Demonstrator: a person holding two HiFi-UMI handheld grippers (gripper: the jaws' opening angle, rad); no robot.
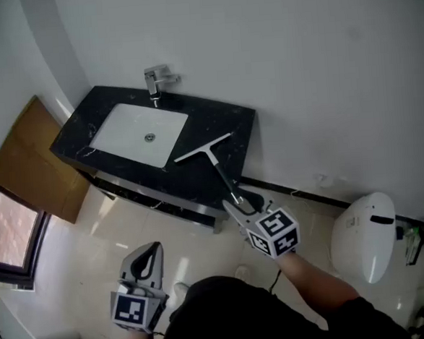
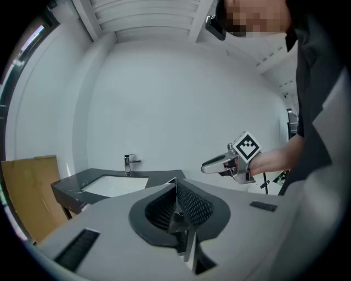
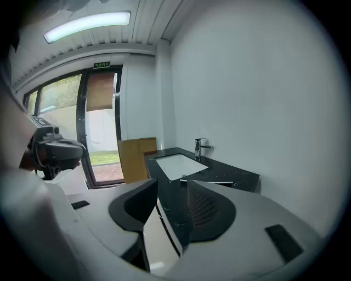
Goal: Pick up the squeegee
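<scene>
The squeegee (image 1: 211, 154) lies flat on the black counter (image 1: 241, 123), to the right of the basin. Its pale blade is toward the wall and its dark handle runs out past the counter's front edge. My right gripper (image 1: 234, 202) is open, with its tips at the end of that handle. In the right gripper view the blade (image 3: 211, 181) shows as a pale strip beyond the open jaws (image 3: 173, 189). I cannot tell whether the handle lies between them. My left gripper (image 1: 151, 250) hangs low over the floor in front of the counter, shut on nothing (image 2: 176, 192).
A white basin (image 1: 138, 134) and a chrome faucet (image 1: 155, 81) take up the counter's left part. A wooden board (image 1: 34, 163) leans at its left end beside a glass door (image 1: 10, 230). A white toilet (image 1: 365, 238) stands to the right, and the wall runs behind.
</scene>
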